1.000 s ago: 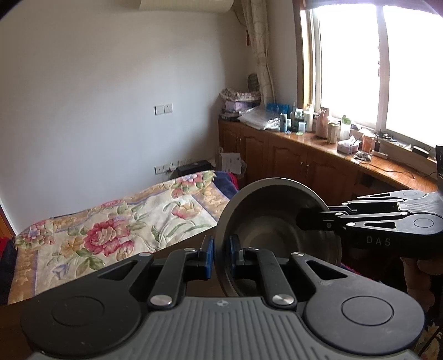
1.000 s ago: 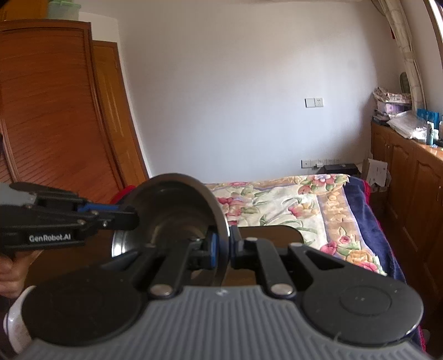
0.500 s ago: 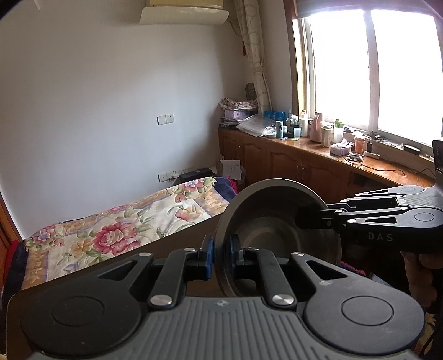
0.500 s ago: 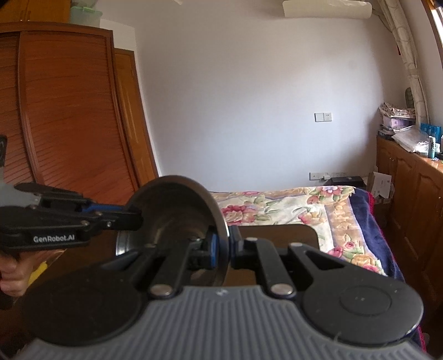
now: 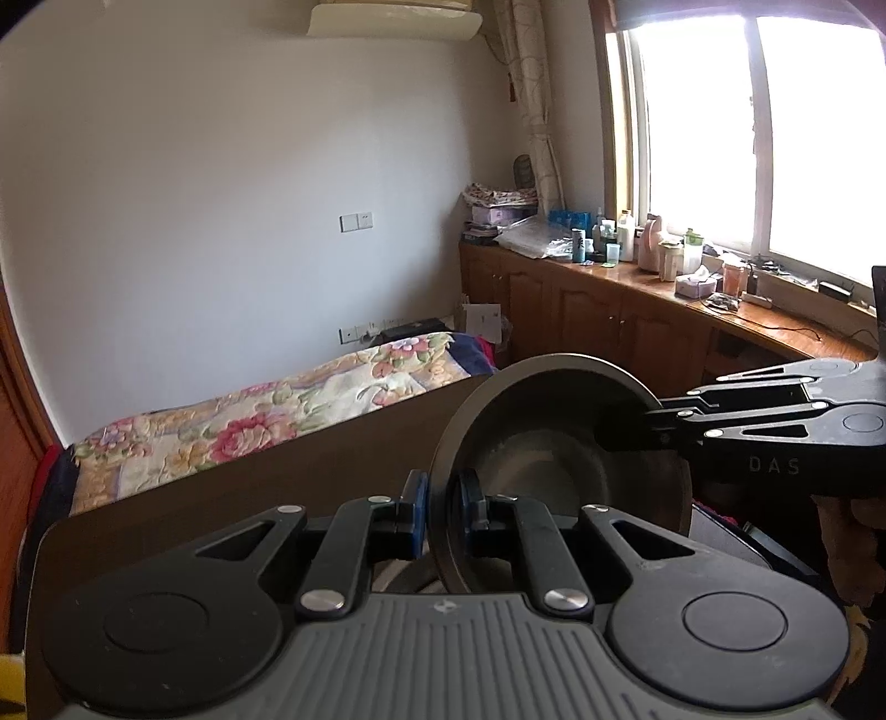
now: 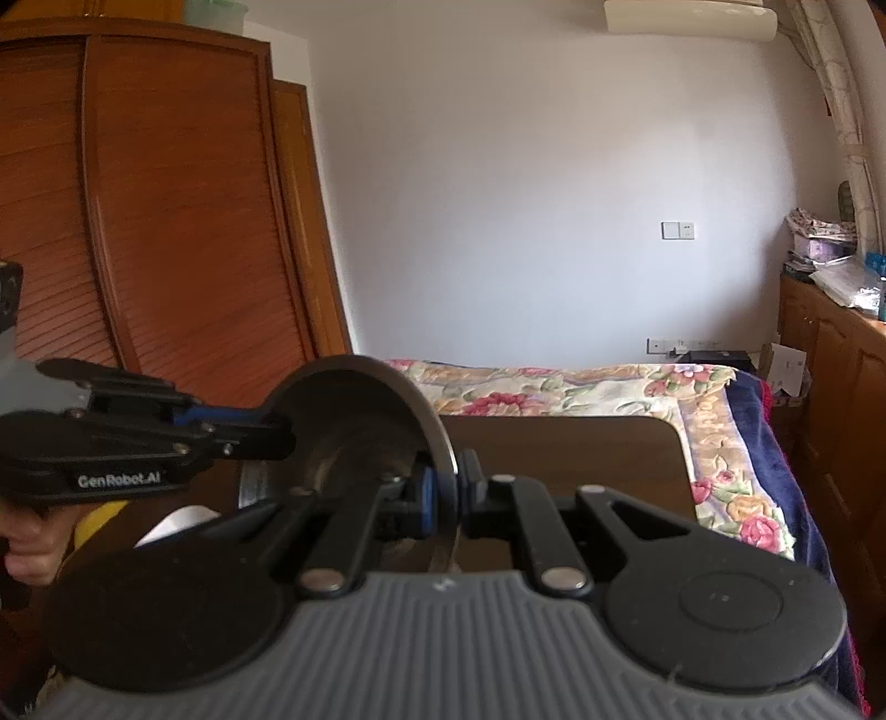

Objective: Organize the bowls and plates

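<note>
Daylight from window (image 5: 758, 138), blown out white; room evenly lit; fisheye bending at edges; corners vignetted dark.

**A Bedroom With a Flowery Bed**

A bed (image 5: 266, 421) with a flowery cover stands against a white wall (image 6: 526, 194). A dark brown surface (image 6: 559, 448) sits in front of the bed. Tall brown wardrobe doors (image 6: 138, 221) stand on one side of the room. On the other side, a bright window (image 5: 758, 138) lets in light. Under it runs a long wooden cabinet (image 5: 598, 315) with bottles (image 5: 626, 238) and boxes crowded on top. An air conditioner (image 5: 393, 19) hangs high on the wall. A curtain (image 5: 531, 99) hangs beside the window.
</note>
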{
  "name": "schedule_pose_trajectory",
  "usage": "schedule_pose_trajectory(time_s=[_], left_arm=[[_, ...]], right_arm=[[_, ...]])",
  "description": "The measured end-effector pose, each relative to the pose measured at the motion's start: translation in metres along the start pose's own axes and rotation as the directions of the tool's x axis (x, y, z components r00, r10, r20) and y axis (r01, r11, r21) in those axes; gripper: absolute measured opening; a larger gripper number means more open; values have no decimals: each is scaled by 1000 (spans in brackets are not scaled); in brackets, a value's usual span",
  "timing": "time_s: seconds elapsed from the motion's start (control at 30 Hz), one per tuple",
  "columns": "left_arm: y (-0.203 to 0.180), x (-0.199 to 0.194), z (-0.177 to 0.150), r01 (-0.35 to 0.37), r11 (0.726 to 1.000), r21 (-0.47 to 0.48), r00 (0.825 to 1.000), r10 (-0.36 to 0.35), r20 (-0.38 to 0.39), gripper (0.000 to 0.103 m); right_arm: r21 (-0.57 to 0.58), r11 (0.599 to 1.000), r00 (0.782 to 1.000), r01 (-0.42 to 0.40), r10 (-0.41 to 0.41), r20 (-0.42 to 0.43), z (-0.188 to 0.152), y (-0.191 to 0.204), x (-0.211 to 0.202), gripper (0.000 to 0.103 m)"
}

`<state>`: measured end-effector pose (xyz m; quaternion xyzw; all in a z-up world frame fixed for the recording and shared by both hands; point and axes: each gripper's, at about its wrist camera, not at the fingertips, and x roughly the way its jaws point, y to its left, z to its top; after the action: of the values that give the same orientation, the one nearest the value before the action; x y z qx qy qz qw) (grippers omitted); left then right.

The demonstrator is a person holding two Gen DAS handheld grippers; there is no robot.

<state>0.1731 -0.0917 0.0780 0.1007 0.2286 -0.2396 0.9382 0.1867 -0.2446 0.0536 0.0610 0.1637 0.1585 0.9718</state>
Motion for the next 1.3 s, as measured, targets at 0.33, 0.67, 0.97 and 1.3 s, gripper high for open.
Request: schedule_pose_trajectory(time_s=[0.33, 0.67, 0.97, 1.3], left_arm=[[11, -5, -45, -18, 996, -92, 999, 15, -31, 31], [13, 8, -59, -28, 990, -138, 999, 23, -36, 31], [19, 26, -72, -16, 982, -186, 1000, 11, -26, 32], [30, 36, -85, 7, 968, -249, 1000, -14, -27, 32]], right_arm=[[53, 997, 997, -52, 55, -51, -31, 17, 8, 11], [68, 996, 994, -58, 64, -88, -53, 23, 21, 11], [39, 999, 996, -20, 24, -90, -57, 29, 27, 12], [-7, 1000, 997, 23, -23, -78, -68, 36, 32, 15]])
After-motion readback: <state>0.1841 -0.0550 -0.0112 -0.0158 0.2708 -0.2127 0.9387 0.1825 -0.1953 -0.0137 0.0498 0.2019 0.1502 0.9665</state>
